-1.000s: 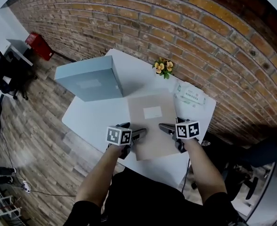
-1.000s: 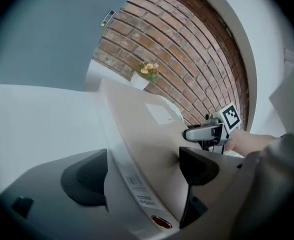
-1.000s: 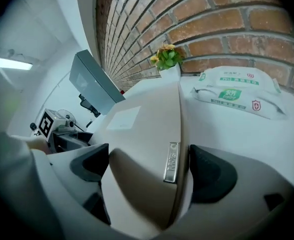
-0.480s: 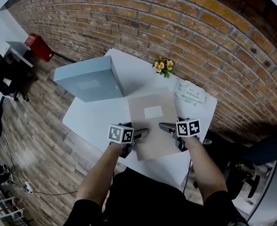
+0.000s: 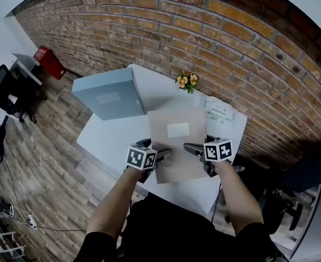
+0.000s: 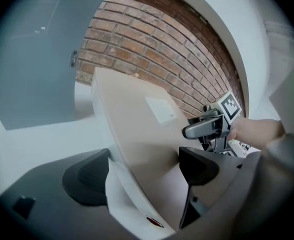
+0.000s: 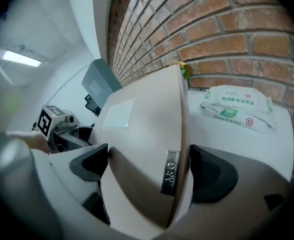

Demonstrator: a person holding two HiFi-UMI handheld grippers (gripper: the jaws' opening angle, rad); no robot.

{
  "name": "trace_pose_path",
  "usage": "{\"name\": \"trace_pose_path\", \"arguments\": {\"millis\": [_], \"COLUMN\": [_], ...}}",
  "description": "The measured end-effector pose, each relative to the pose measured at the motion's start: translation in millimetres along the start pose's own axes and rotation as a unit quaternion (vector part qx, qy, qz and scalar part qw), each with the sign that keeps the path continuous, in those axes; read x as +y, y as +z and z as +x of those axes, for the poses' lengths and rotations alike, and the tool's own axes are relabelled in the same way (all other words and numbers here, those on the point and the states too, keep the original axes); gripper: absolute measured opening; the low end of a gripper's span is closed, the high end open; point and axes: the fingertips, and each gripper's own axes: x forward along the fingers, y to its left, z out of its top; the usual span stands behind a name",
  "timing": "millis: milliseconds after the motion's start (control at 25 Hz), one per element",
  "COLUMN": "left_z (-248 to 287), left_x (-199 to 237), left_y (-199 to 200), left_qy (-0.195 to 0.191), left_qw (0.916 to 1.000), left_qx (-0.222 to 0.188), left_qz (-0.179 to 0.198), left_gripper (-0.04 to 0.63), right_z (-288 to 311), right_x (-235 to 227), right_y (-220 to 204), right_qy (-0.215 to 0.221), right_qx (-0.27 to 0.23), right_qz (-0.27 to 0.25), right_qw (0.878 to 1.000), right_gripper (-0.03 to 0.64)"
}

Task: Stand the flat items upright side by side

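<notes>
A flat beige box [image 5: 177,141] with a white label is held at its near end by both grippers, one on each side edge. My left gripper [image 5: 160,155] is shut on its left edge, my right gripper [image 5: 192,148] on its right edge. In the left gripper view the beige box [image 6: 137,119] fills the gap of the left gripper [image 6: 142,171]. In the right gripper view the beige box [image 7: 142,134] sits between the pads of the right gripper [image 7: 147,171], a metal tag on its edge. A grey-blue box [image 5: 108,94] stands on the white table [image 5: 111,138] at the far left.
A small pot of yellow flowers [image 5: 188,81] stands at the table's far edge by the brick wall. A pack of wipes [image 5: 219,111] lies at the far right. Wooden floor and office chairs lie beyond the table's left side.
Both grippers have risen a little with the beige box between them, so the box has come up off the table. The grey-blue box has not moved.
</notes>
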Motion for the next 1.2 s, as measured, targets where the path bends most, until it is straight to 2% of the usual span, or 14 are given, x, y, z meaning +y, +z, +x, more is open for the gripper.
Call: {"name": "trace_pose_path", "arguments": {"millis": [280,600,760,920,1040,1200], "left_z": [-53.8,-130.0,-167.1,-196.6,-216.1,-236.9], "left_x": [-2.2,37.0,68.3,103.2,124.0,142.7], "left_y": [32.1,53.0,52.9,48.6,46.5,47.8], "left_qy": [0.058,0.093,0.093,0.084,0.081,0.072], "left_qw": [0.9949,0.9844,0.9822,0.9817,0.9795,0.9772], "left_qx": [-0.054,-0.116,-0.131,-0.141,-0.145,-0.154], "left_qz": [0.063,0.094,0.098,0.097,0.114,0.127], "left_gripper": [0.451,0.448,0.445,0.445,0.445,0.445], "right_z": [-17.8,4.2,28.3,53.1,66.8,80.9], "right_x": [43.4,120.6,162.3,199.8,223.7,245.9], "right_y": [22.2,48.8,64.4,82.8,92.2,95.4], "right_qy": [0.014,0.040,0.030,0.014,0.001,-0.028], "right_qx": [-0.042,-0.075,-0.079,-0.098,-0.115,-0.113], "right_qz": [-0.023,-0.064,-0.097,-0.108,-0.119,-0.147], "right_qw": [0.999,0.994,0.992,0.989,0.986,0.982], "right_gripper": [0.506,0.505,0.505,0.505,0.504,0.504]}}
